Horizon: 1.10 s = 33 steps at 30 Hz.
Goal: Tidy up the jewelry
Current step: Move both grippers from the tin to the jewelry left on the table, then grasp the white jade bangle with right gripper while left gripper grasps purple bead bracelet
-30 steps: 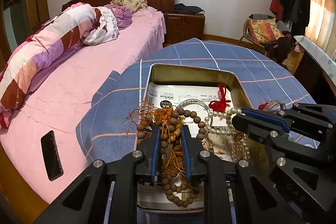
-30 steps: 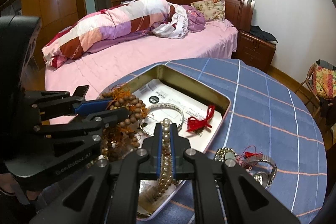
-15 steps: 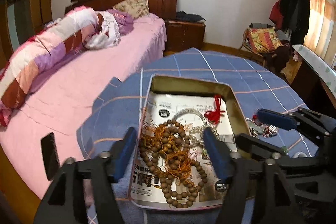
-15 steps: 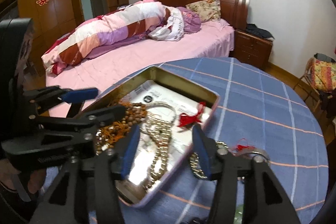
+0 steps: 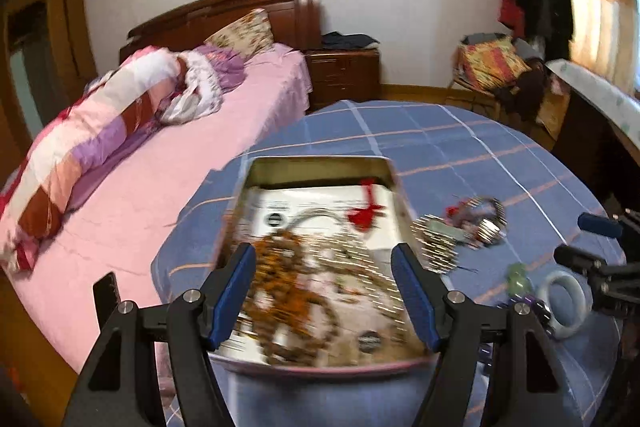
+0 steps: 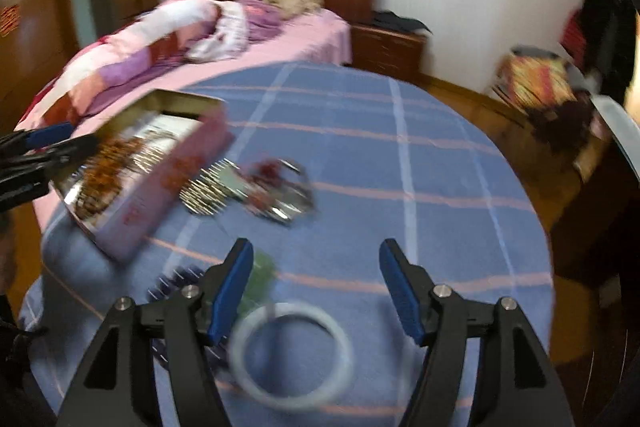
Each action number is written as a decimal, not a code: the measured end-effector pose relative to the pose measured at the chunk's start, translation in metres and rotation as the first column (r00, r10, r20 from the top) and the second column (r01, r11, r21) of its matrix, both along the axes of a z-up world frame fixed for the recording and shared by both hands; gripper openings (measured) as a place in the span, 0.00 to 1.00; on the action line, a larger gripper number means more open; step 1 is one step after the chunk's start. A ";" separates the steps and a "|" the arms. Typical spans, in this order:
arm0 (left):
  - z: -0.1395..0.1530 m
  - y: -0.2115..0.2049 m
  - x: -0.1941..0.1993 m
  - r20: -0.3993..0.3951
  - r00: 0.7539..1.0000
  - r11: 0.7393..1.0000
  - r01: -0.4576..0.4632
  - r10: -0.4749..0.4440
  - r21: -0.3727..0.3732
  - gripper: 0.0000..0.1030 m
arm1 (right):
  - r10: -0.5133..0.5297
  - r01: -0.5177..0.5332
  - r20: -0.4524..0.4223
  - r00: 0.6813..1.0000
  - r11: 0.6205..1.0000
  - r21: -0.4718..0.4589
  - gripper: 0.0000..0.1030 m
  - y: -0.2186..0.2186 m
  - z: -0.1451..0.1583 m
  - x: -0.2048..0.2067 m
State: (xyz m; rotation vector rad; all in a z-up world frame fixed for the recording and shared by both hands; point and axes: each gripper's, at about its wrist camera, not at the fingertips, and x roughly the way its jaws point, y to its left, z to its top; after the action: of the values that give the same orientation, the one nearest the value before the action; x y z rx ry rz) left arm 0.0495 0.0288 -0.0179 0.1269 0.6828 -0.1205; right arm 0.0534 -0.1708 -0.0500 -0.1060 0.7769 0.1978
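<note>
An open metal tin (image 5: pixel 320 167) on the blue checked tablecloth holds a wooden bead strand with orange tassels (image 5: pixel 288 279), a pearl necklace (image 5: pixel 360 255), a red knot (image 5: pixel 366 213) and a silver bangle. My left gripper (image 5: pixel 323 267) hovers open above the tin's near end, holding nothing. My right gripper (image 6: pixel 316 259) is to the right of the tin (image 6: pixel 140 167), its jaws opening with nothing gripped. A white bangle (image 6: pixel 292 353) lies flat on the cloth just below and between its fingers. A green piece (image 6: pixel 260 275) and a purple bead bracelet (image 6: pixel 176 283) lie beside the left finger.
A heap of watches and bracelets (image 6: pixel 276 191) lies on the cloth right of the tin. The round table's edge (image 6: pixel 540 227) drops off at the right. A pink bed (image 5: pixel 160 187) with a dark phone (image 5: pixel 106 291) borders the table's left side. Both views are motion-blurred.
Both grippers opened. The left let the wooden beads drop into the tin and drew back. The right released the pearls into the tin and swung right, over the white bangle.
</note>
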 end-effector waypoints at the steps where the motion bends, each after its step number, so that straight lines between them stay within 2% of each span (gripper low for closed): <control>1: -0.001 -0.007 -0.004 0.003 1.000 1.000 0.018 -0.018 0.013 0.68 | -0.014 0.014 -0.006 1.000 1.000 0.004 0.67 -0.007 -0.002 -0.004; 5: -0.006 -0.034 -0.019 -0.006 0.997 0.994 0.077 -0.077 0.074 0.68 | -0.022 0.022 -0.031 0.999 1.000 0.014 0.67 -0.018 -0.010 -0.018; 15: -0.022 -0.073 -0.036 -0.049 0.987 0.981 0.159 -0.155 0.110 0.68 | 0.001 -0.002 -0.073 0.997 1.000 -0.008 0.65 -0.015 -0.030 -0.026; 21: -0.036 -0.086 -0.042 -0.095 0.982 0.976 0.174 -0.163 0.131 0.68 | 0.003 -0.004 -0.083 0.997 1.000 -0.013 0.63 -0.017 -0.035 -0.030; 25: -0.040 -0.093 -0.045 -0.085 0.985 0.972 0.165 -0.152 0.167 0.68 | 0.003 -0.004 -0.079 0.997 1.000 -0.011 0.63 -0.017 -0.036 -0.030; 27: -0.037 -0.093 -0.048 -0.068 0.986 0.971 0.162 -0.152 0.177 0.64 | 0.004 -0.004 -0.077 0.997 1.000 -0.011 0.63 -0.017 -0.036 -0.030; 31: -0.031 -0.096 -0.060 -0.057 0.982 0.970 0.188 -0.181 0.155 0.61 | -0.003 0.003 -0.075 0.997 1.000 -0.006 0.63 -0.020 -0.038 -0.031; 33: -0.036 -0.099 -0.065 -0.091 0.974 0.964 0.219 -0.207 0.150 0.60 | -0.004 0.004 -0.074 0.997 1.000 -0.004 0.63 -0.022 -0.037 -0.031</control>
State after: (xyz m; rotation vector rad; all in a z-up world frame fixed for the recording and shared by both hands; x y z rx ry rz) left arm -0.0152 -0.0703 -0.0543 0.3515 0.7525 -0.2793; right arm 0.0226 -0.1926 -0.0874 -0.1008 0.8515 0.1974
